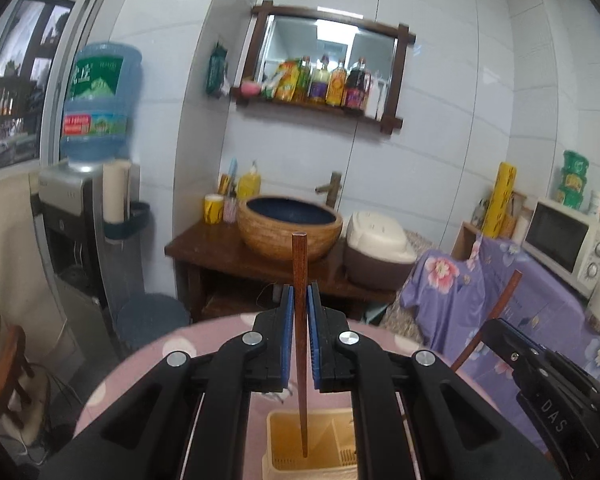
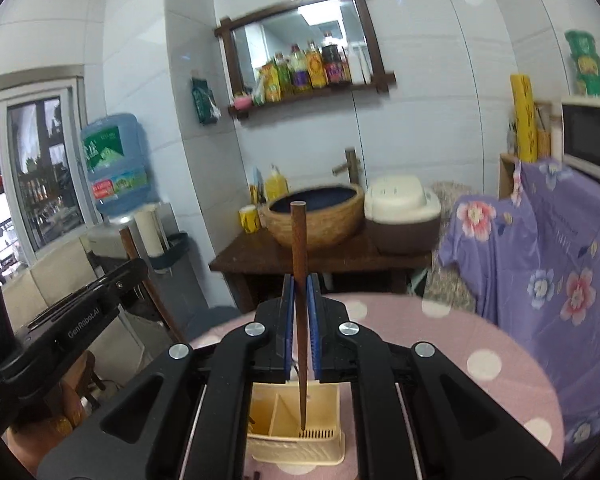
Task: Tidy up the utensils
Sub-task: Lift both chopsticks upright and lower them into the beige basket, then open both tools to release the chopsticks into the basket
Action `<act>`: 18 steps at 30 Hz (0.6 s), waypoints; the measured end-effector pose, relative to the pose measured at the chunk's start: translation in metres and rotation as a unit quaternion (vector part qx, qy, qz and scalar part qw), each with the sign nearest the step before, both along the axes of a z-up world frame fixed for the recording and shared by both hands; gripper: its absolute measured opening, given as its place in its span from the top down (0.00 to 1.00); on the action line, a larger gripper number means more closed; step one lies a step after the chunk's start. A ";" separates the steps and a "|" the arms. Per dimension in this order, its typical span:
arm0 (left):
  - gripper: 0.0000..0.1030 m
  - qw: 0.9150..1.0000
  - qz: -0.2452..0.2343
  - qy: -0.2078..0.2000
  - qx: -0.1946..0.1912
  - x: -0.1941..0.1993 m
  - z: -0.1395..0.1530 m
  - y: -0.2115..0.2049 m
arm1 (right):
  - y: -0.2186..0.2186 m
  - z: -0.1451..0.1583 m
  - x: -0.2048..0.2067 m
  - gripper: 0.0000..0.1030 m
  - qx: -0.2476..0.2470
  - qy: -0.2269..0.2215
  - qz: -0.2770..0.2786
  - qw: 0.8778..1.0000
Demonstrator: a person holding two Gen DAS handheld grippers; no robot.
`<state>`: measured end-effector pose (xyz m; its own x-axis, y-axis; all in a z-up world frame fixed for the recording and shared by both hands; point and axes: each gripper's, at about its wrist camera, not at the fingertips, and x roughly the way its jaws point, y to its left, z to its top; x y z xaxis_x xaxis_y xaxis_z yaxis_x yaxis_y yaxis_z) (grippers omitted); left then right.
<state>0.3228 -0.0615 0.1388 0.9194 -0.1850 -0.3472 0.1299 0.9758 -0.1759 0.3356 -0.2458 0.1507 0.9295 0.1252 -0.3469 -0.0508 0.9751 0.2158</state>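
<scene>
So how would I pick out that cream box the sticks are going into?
Find the pink polka-dot table. Near its edge, directly below the right hand-held gripper, stands a pale cream plastic utensil holder. It is the only divided, slotted-bottom box there, and the brown chopstick held upright in that gripper points into it.

Matt dark wood chopstick [image 1: 299, 280]; slotted cream plastic caddy [image 2: 332, 454]; polka-dot pink cloth [image 2: 480, 340]; glossy white wall tiles [image 1: 440, 120]

Both wrist cams sit right behind their own fingers, looking forward across the pink table [image 1: 148, 360] toward the tiled wall. They're side by side up close over the holder [image 2: 296, 428], sharing the basin [image 1: 290, 226], mirror [image 2: 300, 52] and water jug [image 1: 100, 100].
</scene>
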 end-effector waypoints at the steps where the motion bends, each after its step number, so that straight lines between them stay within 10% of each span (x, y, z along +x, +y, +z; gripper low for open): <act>1: 0.92 1.000 -0.002 0.013 -0.002 0.002 -0.013 0.000 | -0.001 -0.013 0.004 0.93 0.003 0.012 -0.001 1.000; 18: 0.91 0.997 -0.011 0.071 -0.009 0.008 -0.066 0.003 | -0.012 -0.069 0.010 0.94 0.024 0.047 -0.009 0.999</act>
<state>0.3311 -0.0586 0.0726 0.8570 -0.2122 -0.4697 0.1242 0.9695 -0.2114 0.3458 -0.2575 0.0815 0.8951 0.1270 -0.4274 -0.0105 0.9643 0.2645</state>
